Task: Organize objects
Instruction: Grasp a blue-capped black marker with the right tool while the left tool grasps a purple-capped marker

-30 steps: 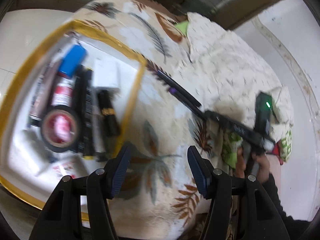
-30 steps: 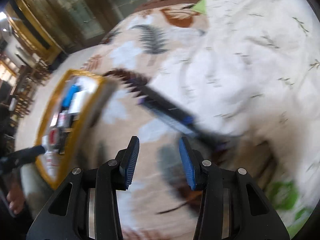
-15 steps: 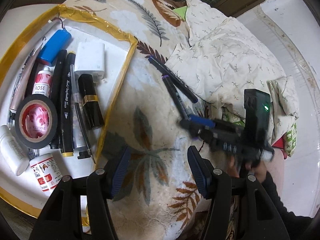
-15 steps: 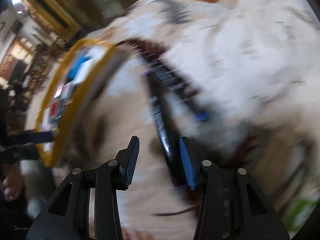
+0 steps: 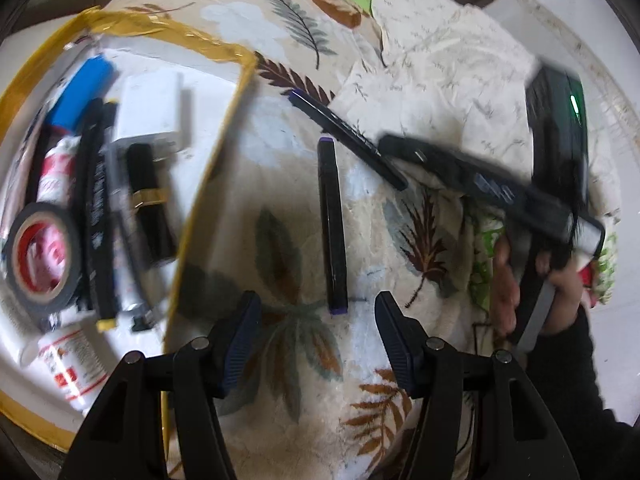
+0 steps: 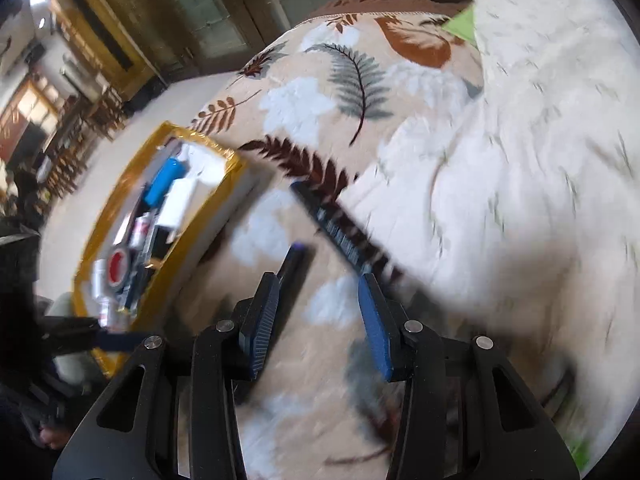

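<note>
The purple-capped marker lies flat on the leaf-print blanket, just right of the yellow-rimmed tray and straight ahead of the left gripper. It looks light, stiff and smooth — likely to roll or skid on the soft pile, so a hold across the middle of the barrel seems safest. A second dark marker lies slanted further off, against the white quilt. The left gripper's jaws stand apart with nothing between them. The right gripper, held in a person's hand on the right, is also spread and empty — its fingers straddle bare blanket near the slanted marker. The tray already holds a tape roll, pens and small bottles.
</note>
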A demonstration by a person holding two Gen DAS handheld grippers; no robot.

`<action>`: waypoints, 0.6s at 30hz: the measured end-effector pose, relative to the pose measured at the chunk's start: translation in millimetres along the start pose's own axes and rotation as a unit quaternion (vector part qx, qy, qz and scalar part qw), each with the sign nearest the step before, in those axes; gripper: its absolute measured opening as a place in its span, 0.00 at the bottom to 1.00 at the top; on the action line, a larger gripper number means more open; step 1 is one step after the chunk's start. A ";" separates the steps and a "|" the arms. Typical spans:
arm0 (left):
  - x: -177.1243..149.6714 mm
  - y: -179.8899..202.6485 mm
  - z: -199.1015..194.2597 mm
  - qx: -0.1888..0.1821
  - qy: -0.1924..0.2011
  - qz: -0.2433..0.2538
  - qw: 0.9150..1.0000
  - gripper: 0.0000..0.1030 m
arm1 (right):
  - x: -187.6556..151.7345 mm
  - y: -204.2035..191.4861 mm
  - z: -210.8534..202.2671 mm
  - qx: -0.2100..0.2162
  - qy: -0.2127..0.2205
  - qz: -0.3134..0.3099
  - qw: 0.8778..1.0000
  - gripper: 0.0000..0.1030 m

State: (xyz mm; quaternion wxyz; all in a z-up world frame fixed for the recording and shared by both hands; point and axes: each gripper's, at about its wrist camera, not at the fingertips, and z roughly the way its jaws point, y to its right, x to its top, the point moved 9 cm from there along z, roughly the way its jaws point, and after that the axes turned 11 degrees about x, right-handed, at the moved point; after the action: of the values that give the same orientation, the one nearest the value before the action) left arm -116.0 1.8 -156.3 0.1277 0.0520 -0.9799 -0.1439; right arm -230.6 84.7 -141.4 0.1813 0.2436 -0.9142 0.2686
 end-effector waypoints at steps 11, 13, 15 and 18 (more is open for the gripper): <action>2.6 -4.5 7.8 0.002 -0.009 -0.009 1.000 0.57 | 10.1 11.6 48.7 -0.016 -0.057 -0.029 0.998 0.18; 3.0 -2.7 11.4 -0.001 -0.014 -0.011 1.000 0.57 | -4.8 14.6 42.5 -0.018 -0.057 -0.011 0.998 0.16; 4.3 3.6 14.7 0.001 -0.015 -0.005 1.000 0.57 | -26.2 17.0 31.0 -0.020 -0.052 0.007 0.998 0.16; 11.8 17.6 20.9 0.011 -0.011 0.009 1.000 0.56 | -61.8 25.0 9.5 -0.016 -0.045 0.059 0.997 0.15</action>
State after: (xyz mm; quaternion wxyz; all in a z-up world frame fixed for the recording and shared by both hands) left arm -134.0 22.6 -167.7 0.1173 0.0427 -0.9833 -0.1322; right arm -195.6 119.1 -187.5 0.1271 0.1981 -0.9384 0.2531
